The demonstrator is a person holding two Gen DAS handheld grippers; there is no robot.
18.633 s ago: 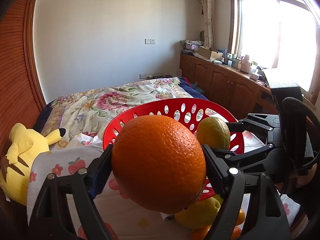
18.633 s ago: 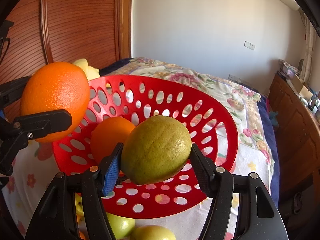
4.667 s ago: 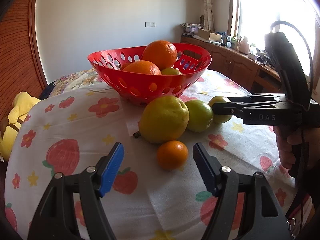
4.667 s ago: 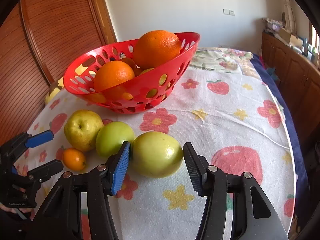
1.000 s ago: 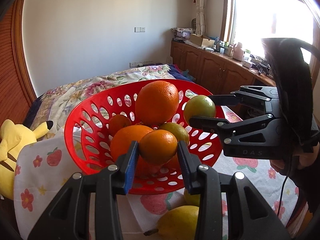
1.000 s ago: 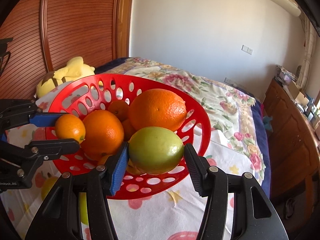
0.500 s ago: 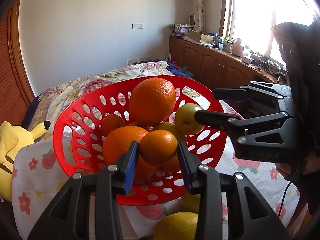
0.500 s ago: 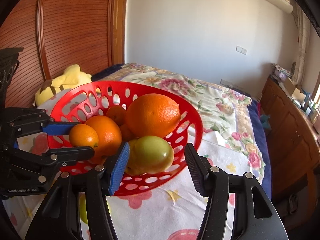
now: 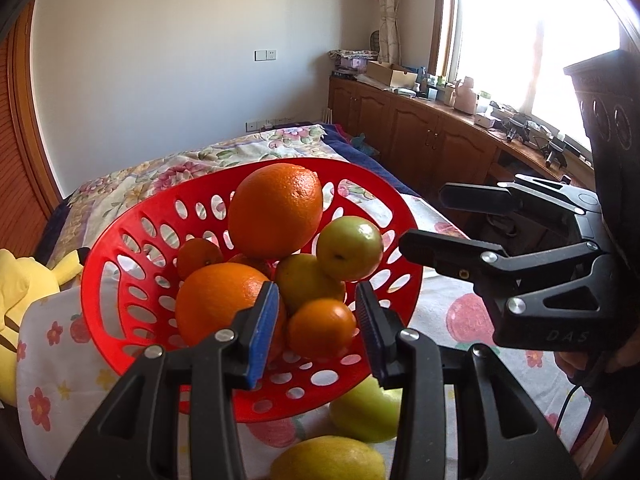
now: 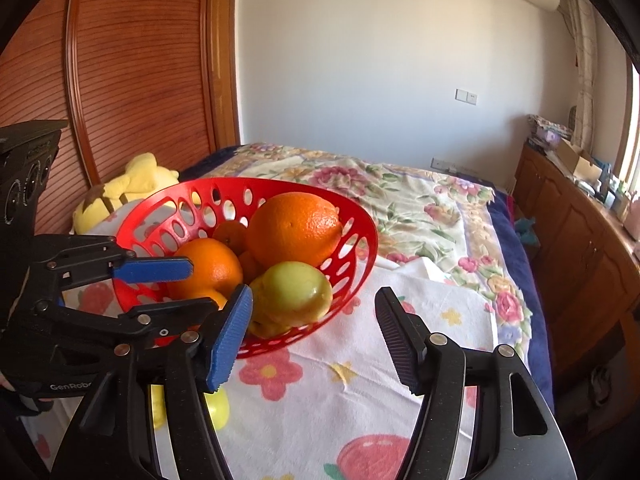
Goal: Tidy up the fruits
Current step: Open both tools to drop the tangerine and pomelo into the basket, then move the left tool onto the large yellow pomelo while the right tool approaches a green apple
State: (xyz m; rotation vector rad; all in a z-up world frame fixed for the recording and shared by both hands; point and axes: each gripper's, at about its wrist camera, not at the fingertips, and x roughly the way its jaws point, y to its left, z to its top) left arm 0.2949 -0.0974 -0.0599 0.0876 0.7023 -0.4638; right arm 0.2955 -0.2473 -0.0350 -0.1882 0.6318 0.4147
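A red perforated basket (image 9: 120,320) (image 10: 240,182) stands on the flowered tablecloth and holds a big orange (image 9: 276,210) (image 10: 296,230), another orange (image 9: 216,304) and smaller fruit. My left gripper (image 9: 316,320) (image 10: 202,286) reaches over the near rim. Its pads stand just off a small orange (image 9: 322,328), which rests on the pile in the basket. My right gripper (image 10: 312,320) (image 9: 420,218) is by the basket's right side, jaws opening, nothing between them. A green apple (image 10: 294,294) (image 9: 350,248) lies in the basket.
Below the basket on the cloth lie a green apple (image 9: 366,408) and a yellow fruit (image 9: 328,460). A yellow plush toy (image 10: 128,188) sits left of the table. A bed with a floral quilt (image 10: 420,208) is behind, and wooden cabinets (image 9: 420,140) line the right.
The green apple left the right gripper and now lies in the basket; the right jaws have widened and drawn back. The small orange has sunk out of the left pads onto the pile.
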